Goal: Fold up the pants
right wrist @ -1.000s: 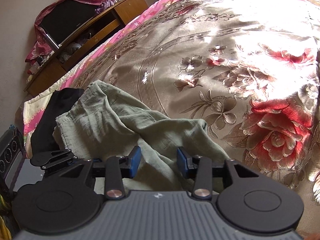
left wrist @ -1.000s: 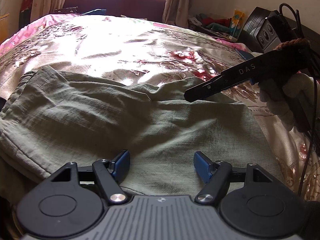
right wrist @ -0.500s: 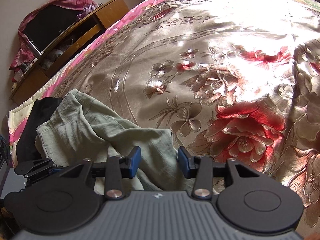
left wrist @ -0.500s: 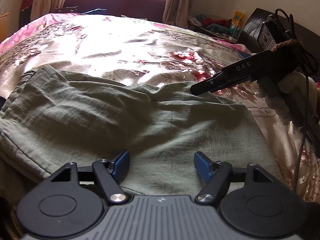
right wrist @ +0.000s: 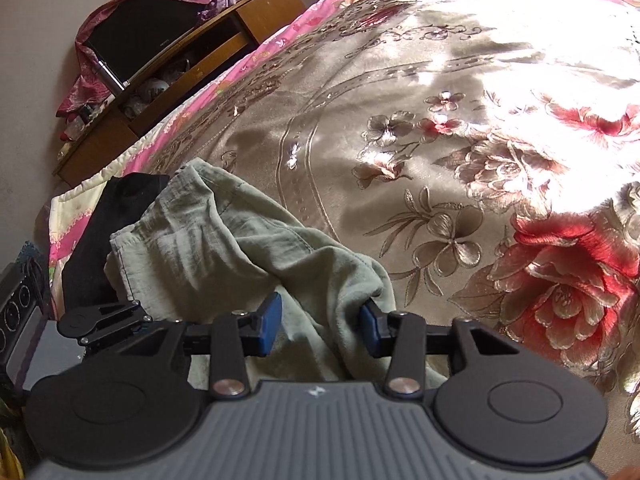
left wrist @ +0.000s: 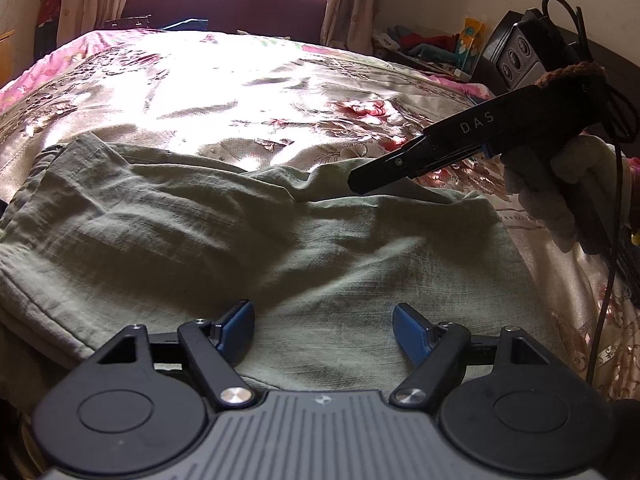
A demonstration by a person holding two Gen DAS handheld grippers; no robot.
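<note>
- Two grippers are in use over one pair of green pants (left wrist: 224,240), which lies spread across the lower half of the left wrist view on a floral bedspread (left wrist: 248,80).
- Left gripper (left wrist: 323,330): its jaws have just been opening and now stand wide apart. The pants cloth lies below and between them, but neither blue pad presses on it; nothing is held.
- Right gripper (right wrist: 320,322): jaws partly closed, with a raised ridge of pants cloth (right wrist: 248,248) running between them. The right-hand pad touches the fabric edge; the left-hand pad shows a small gap, so a firm pinch is doubtful. In the left wrist view this gripper appears at the right of the frame, carried by a gloved hand (left wrist: 560,192), its tip over the far edge of the pants.
- Step in hand, as judged: the garment appears partly folded, and the left side has been let go while the right side works on the far edge.
- Next move calls for a secure pinch on the far edge or corner, then a fold across the flat layer, with the lower layer kept from dragging.
- A dark garment (right wrist: 100,232) lies beside the pants at the left of the right wrist view; keep it clear of the grasp.
</note>
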